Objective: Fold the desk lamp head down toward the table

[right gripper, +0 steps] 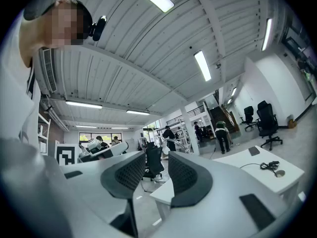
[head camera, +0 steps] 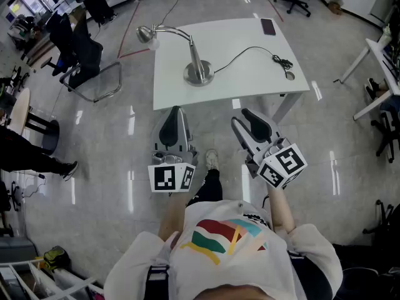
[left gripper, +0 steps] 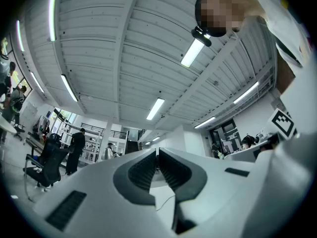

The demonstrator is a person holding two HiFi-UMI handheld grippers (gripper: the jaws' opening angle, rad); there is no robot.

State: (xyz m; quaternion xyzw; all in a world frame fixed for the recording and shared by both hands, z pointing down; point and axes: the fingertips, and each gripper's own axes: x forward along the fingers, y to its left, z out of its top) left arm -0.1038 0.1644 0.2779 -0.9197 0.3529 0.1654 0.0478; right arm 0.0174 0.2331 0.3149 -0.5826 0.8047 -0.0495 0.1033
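A chrome desk lamp stands on the white table (head camera: 250, 80). Its round base (head camera: 199, 74) is near the table's front left, and its curved arm carries the lamp head (head camera: 145, 34) out past the left edge. A black cable (head camera: 250, 50) runs from the base toward the right. My left gripper (head camera: 176, 110) hovers over the floor just short of the table's near edge, jaws shut and empty (left gripper: 157, 155). My right gripper (head camera: 242, 117) is beside it, also short of the table, open with nothing between its jaws (right gripper: 157, 155). Neither touches the lamp.
A dark phone (head camera: 268, 26) lies at the table's far right corner, and the cable's plug (head camera: 284, 61) rests near the right edge. Black office chairs (head camera: 81, 55) stand to the left. A person's legs (head camera: 31, 158) show at far left, and another desk (head camera: 382, 58) at right.
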